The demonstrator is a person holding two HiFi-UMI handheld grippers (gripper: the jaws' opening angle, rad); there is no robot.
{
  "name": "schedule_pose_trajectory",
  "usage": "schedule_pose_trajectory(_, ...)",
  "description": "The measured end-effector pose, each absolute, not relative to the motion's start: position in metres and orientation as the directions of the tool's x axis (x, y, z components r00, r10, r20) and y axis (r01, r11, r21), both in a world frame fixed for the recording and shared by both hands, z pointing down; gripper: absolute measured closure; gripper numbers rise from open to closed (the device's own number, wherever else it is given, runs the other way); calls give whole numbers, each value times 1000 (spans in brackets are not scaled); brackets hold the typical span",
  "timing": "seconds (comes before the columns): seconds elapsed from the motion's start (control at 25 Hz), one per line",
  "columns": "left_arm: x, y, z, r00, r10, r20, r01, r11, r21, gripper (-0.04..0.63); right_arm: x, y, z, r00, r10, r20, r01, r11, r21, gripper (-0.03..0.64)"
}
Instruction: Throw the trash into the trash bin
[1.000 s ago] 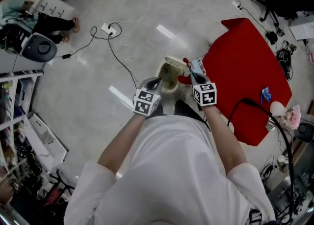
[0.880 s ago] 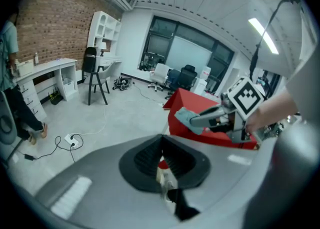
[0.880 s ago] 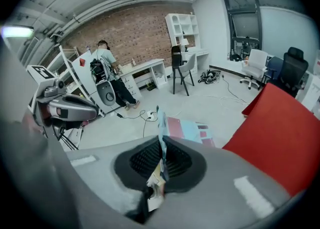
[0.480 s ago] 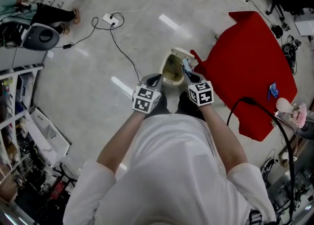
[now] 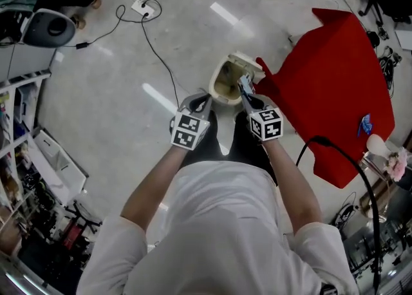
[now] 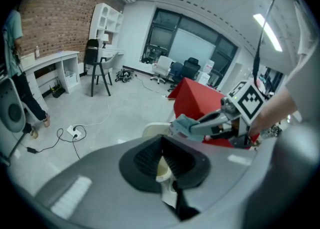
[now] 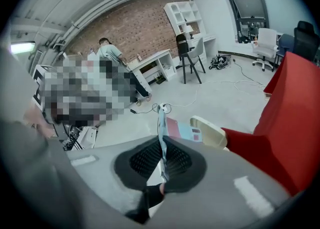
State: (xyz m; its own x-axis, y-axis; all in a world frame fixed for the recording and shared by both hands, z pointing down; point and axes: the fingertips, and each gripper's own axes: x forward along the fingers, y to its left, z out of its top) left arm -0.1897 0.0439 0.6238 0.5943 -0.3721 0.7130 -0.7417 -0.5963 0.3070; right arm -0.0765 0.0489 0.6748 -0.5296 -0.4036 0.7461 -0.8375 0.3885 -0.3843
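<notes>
Both arms are reaching out from the torso toward 12 o'clock in the head view, elbows bent and sleeves ending above them.

- Left forearm (image 5: 153, 181) is angling toward 1 o'clock. The left tongs (image 5: 201, 102) are pointing forward and down, with their marker cube (image 5: 188, 131) facing up. In the left gripper view the jaws are meeting at the tips, and nothing can be made out between them.
- Right forearm (image 5: 291, 174) is angling toward 11 o'clock. The right tongs (image 5: 246, 93) are tilting down at much the same pitch as the left, just beside them at 3 o'clock. Their jaws are pressing together on a thin wrapper (image 7: 161, 125), which is standing on edge and sticking out past the tips.
</notes>
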Motion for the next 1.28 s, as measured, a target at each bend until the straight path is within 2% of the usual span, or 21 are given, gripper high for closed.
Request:
schedule_pose_trajectory(0.72, -193, 37, 765, 550, -345, 760, -789, -513, 339, 591, -97, 43, 819, -582, -330, 743, -806, 353, -475, 615)
schedule_pose_trajectory(1.12, -171, 40, 855, 565, -306, 766, -765, -541, 349, 591, -96, 44, 936, -591, -294, 751, -801, 319, -506, 612)
schedule_pose_trajectory(1.2, -170, 40, 869, 566, -300, 768, -765, -537, 354, 591, -93, 45, 956, -576, -287, 765, -811, 318, -491, 578)
schedule_pose_trajectory(1.28, -171, 40, 879, 563, -294, 772, -767, -533, 357, 591, -92, 47, 969, -565, -274, 778, -817, 318, -481, 506)
